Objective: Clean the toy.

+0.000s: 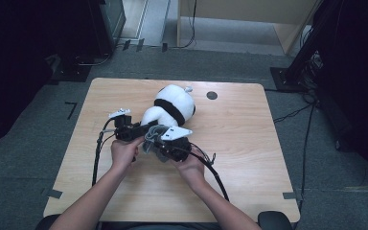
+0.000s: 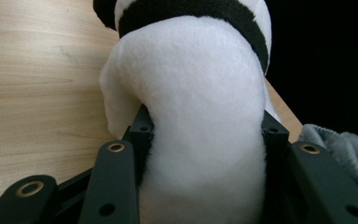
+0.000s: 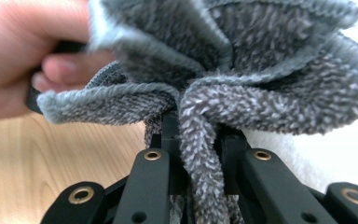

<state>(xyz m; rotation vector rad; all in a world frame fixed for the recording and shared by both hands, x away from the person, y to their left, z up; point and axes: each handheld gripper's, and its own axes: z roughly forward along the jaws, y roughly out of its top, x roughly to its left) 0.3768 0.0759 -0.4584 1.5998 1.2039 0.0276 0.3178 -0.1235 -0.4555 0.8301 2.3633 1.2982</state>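
Plush panda [image 1: 172, 108] lies on its side on the wooden surface [image 1: 239, 143], its white end clamped between the left tongs [image 1: 148, 128], whose jaws squeeze the soft body from both sides in the left gripper view [image 2: 205, 154]. Right tongs [image 1: 149, 143] are pinched tight on a bunched grey cloth [image 1: 149, 140]; in the right gripper view the fuzzy grey folds [image 3: 214, 84] fan out above the closed jaws and one strand hangs down between them. The cloth sits just beside the panda's gripped end, and the two tongs meet there, near each other.

The toy's long axis runs on a slant across the high view, from the gripped end near the person up and to the right, the rounder end with its black band pointing toward the far edge of the surface. One panda, one cloth, two tongs, each held in one of the person's hands, left hand [image 1: 123, 151] and right hand [image 1: 191, 165], forearms coming in from the near edge. Black cables trail back from both tongs.

The surface is a pale wood tabletop with rounded corners and a small dark round hole [image 1: 212, 95] near its far edge. Around it lies grey carpet [image 1: 38, 143], with dark stands and cables at the sides and a light wooden panel [image 1: 249, 14] beyond
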